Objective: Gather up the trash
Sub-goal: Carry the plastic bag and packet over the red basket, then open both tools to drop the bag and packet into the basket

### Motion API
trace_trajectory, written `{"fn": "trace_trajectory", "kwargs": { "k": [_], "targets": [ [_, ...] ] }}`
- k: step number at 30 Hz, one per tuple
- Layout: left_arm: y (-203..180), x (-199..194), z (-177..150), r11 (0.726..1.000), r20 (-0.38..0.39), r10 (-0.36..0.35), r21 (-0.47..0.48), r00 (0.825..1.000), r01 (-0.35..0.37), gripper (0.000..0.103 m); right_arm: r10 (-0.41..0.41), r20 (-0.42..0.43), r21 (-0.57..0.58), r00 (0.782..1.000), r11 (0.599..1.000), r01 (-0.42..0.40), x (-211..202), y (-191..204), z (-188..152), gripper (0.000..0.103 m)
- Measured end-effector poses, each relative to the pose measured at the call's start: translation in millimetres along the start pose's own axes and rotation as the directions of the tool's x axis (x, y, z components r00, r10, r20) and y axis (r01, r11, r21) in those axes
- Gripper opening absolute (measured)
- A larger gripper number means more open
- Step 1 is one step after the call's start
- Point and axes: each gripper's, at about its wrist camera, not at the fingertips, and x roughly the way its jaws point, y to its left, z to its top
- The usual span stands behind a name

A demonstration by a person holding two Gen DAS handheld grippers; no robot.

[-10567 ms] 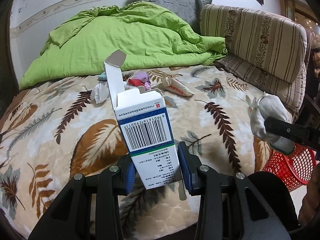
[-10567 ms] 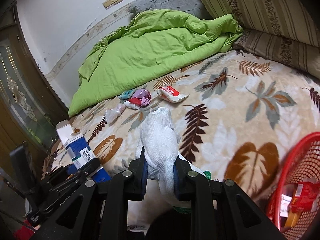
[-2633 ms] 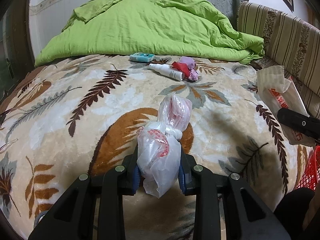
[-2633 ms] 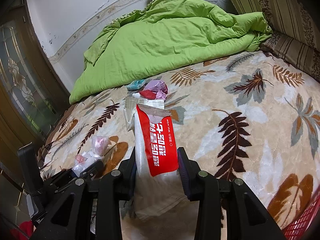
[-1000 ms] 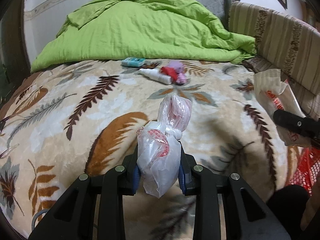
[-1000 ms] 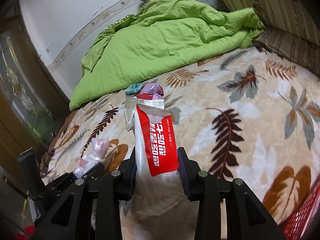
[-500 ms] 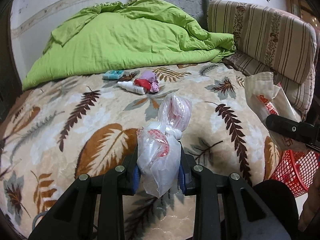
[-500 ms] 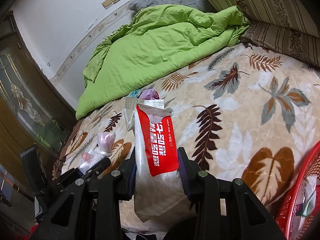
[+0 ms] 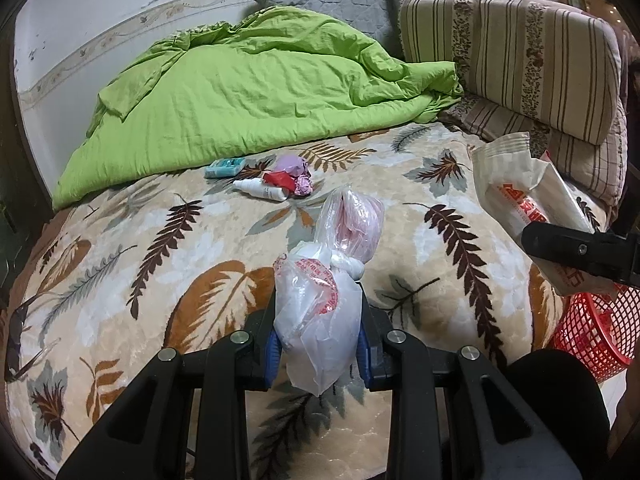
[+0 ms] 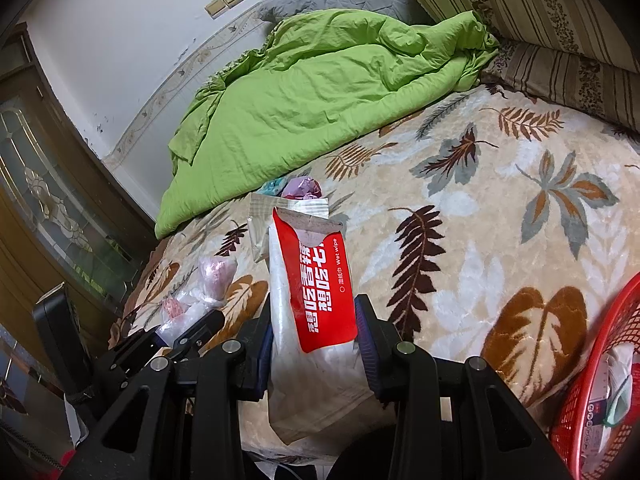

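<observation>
Left wrist: left gripper clamped on knotted plastic bag; right gripper on wet-wipe pack.

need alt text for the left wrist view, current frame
The left claw grips a knotted clear plastic bag above a leaf-print bed blanket. At right, the right claw holds a wet wipe packet above a red mesh basket. Farther back lie a small pile of trash and a green duvet.

Crinkly translucent plastic bag, glossy wet-wipe packet, plush fleece blanket, red plastic mesh basket
</observation>
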Motion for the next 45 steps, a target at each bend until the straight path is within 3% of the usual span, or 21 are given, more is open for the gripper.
{"fn": "trace_trajectory", "kwargs": {
  "k": [10, 13, 16, 20, 22, 24, 27, 31, 34, 36, 37, 38, 40, 42, 45],
  "targets": [
    [-10.5, -5.9, 2.0, 0.999, 0.004, -0.048, 0.017, 0.999, 0.048, 0.029, -0.001, 0.01, 0.008, 1.0, 1.0, 0.001, -12.0, -2.2, -1.1, 0.04],
    [-22.7, -12.0, 6.7, 0.991, 0.006, -0.131, 0.034, 0.991, 0.131, 0.029, -0.009, 0.02, 0.016, 1.0, 1.0, 0.008, -23.4, -6.7, -0.7, 0.04],
    [-44.9, -19.6, 15.7, 0.969, 0.001, -0.235, 0.079, 0.972, 0.234, 0.029, -0.032, 0.036, 0.031, 0.999, 0.999, 0.031, -44.0, -18.1, -1.2, 0.04],
    [-88.7, -25.6, 29.2, 0.913, -0.034, -0.386, 0.132, 0.922, 0.386, 0.029, -0.101, 0.083, 0.081, 0.991, 0.992, 0.094, -91.7, -49.6, -5.0, 0.04],
    [-113.1, -24.3, 33.3, 0.869, -0.077, -0.468, 0.14, 0.88, 0.474, 0.029, -0.151, 0.11, 0.118, 0.982, 0.983, 0.138, -119.4, -68.6, -6.9, 0.04],
    [-142.8, -19.1, 36.6, 0.815, -0.144, -0.545, 0.139, 0.826, 0.562, 0.029, -0.205, 0.14, 0.162, 0.969, 0.97, 0.182, -148.1, -88.1, -9.9, 0.04],
    [-184.9, -13.5, 37.1, 0.758, -0.209, -0.605, 0.143, 0.768, 0.636, 0.029, -0.279, 0.169, 0.219, 0.945, 0.946, 0.24, -185.7, -114.8, -14.8, 0.04],
    [-239.1, -11.8, 31.8, 0.704, -0.278, -0.636, 0.176, 0.72, 0.689, 0.029, -0.348, 0.178, 0.283, 0.92, 0.914, 0.291, -214.9, -143.7, -25.0, 0.04],
    [-262.6, -7.5, 30.4, 0.69, -0.31, -0.644, 0.161, 0.7, 0.706, 0.034, -0.372, 0.17, 0.336, 0.913, 0.892, 0.301, -222.3, -164.9, -32.6, 0.04],
    [-273.3, -0.4, 29.7, 0.689, -0.34, -0.639, 0.148, 0.69, 0.71, 0.064, -0.375, 0.161, 0.359, 0.913, 0.884, 0.299, -222.8, -175.4, -35.9, 0.042],
    [-277.4, 2.7, 29.1, 0.693, -0.347, -0.633, 0.142, 0.692, 0.706, 0.068, -0.378, 0.155, 0.366, 0.913, 0.88, 0.302, -222.3, -179.7, -37.2, 0.043],
    [-278.3, 5.9, 28.0, 0.699, -0.349, -0.629, 0.137, 0.695, 0.701, 0.069, -0.388, 0.145, 0.372, 0.91, 0.874, 0.313, -221.5, -183.7, -37.8, 0.046],
    [-276.9, 9.5, 27.6, 0.706, -0.35, -0.627, 0.125, 0.697, 0.698, 0.069, -0.413, 0.134, 0.388, 0.901, 0.859, 0.335, -223.6, -189.5, -39.9, 0.062],
    [-269.0, 10.1, 28.6, 0.713, -0.34, -0.626, 0.115, 0.701, 0.692, 0.069, -0.406, 0.149, 0.396, 0.901, 0.86, 0.322, -227.9, -193.8, -40.8, 0.062],
    [-252.0, 8.3, 32.7, 0.74, -0.305, -0.606, 0.122, 0.735, 0.661, 0.069, -0.405, 0.169, 0.383, 0.899, 0.867, 0.318, -230.1, -192.3, -37.6, 0.062]
  ]
}}
